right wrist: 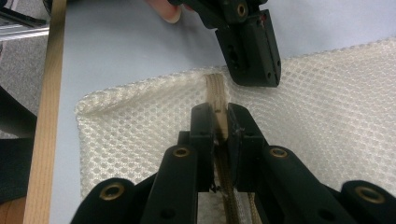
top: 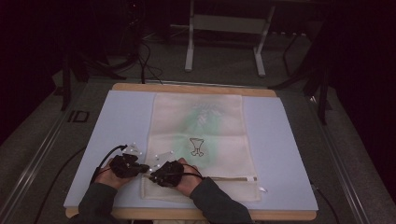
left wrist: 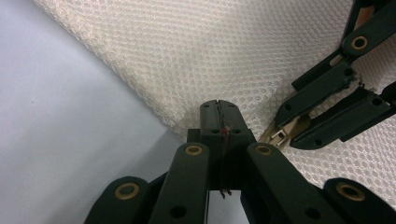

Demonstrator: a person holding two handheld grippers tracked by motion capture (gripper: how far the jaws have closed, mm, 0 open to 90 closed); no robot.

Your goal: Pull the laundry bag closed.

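A cream mesh bag (top: 201, 135) with a green print lies flat on the pale blue board (top: 121, 126). Its zipper (top: 229, 178) runs along the near end. My left gripper (top: 142, 168) is at the bag's near left corner, its jaws shut on the mesh edge (left wrist: 219, 114) by the zipper's end. Coming from the right, my right gripper (top: 152, 176) meets it there, and the tan zipper strip (right wrist: 215, 91) is pinched between its shut jaws (right wrist: 220, 123). The left gripper view has the right gripper (left wrist: 289, 133) over the tan zipper piece (left wrist: 280, 136). In the right gripper view the left gripper (right wrist: 254, 81) presses on the mesh just beyond.
The board rests on a wooden tabletop whose edge (right wrist: 44, 116) runs close to the bag's corner. A metal frame (top: 224, 28) and cables (top: 144, 60) stand on the floor behind the table. Bare board lies left and right of the bag.
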